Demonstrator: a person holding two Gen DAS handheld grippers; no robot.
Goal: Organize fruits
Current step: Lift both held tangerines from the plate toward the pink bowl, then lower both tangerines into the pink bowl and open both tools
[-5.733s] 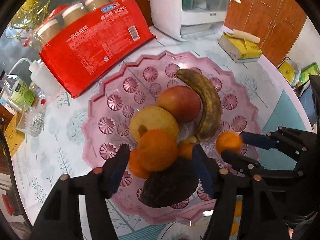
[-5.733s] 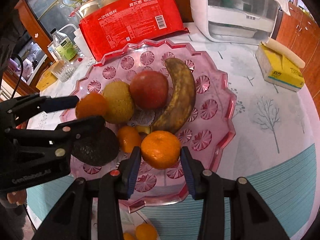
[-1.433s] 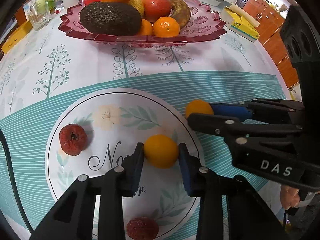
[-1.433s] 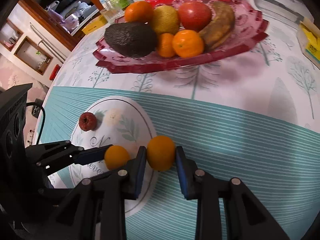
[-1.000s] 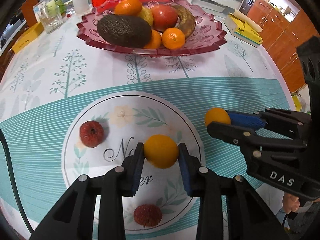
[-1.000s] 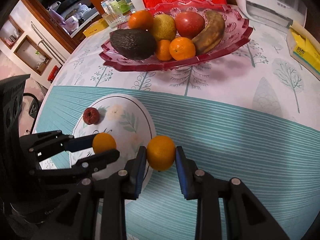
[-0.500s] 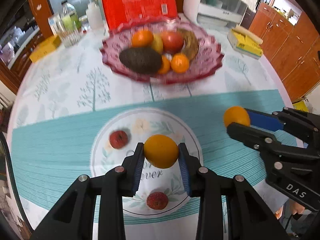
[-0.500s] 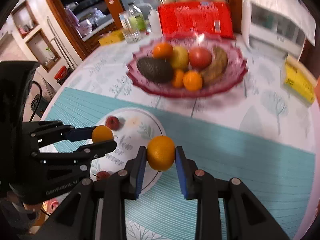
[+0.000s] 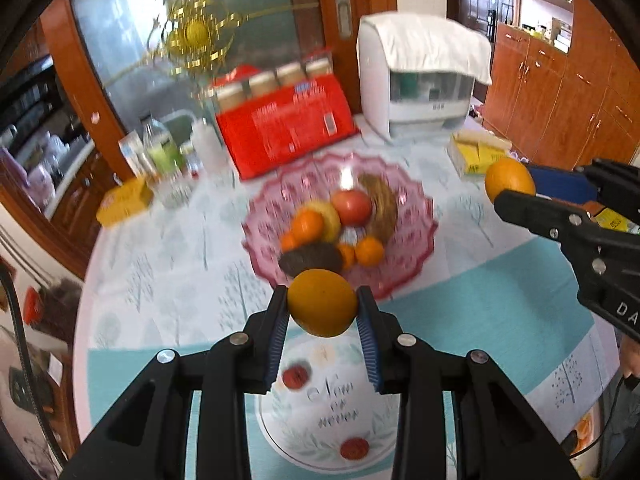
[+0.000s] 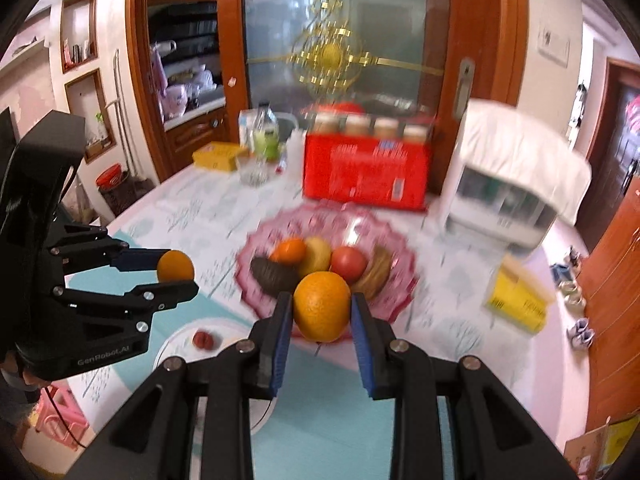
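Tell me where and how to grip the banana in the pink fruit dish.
Grip the banana across the narrow width of its upper half, coming from above. It lies flat and curved at the pink dish's right side, the red apple close against its left.

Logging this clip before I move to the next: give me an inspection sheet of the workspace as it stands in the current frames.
Surface: round table under a tree-print and teal cloth.
Job's things: pink fruit dish holding avocado, banana, apple, a yellow fruit and small oranges; white plate with two small red fruits.
Clutter: red pack of paper cups, white appliance, yellow tissue box, bottles and a glass at the far left.
Grippers: left tongs shut on an orange; right tongs shut on another orange; both are above the table.
Cables: black cable hanging below the left tongs.
Surroundings: wooden cabinets, glass door with gold ornament.
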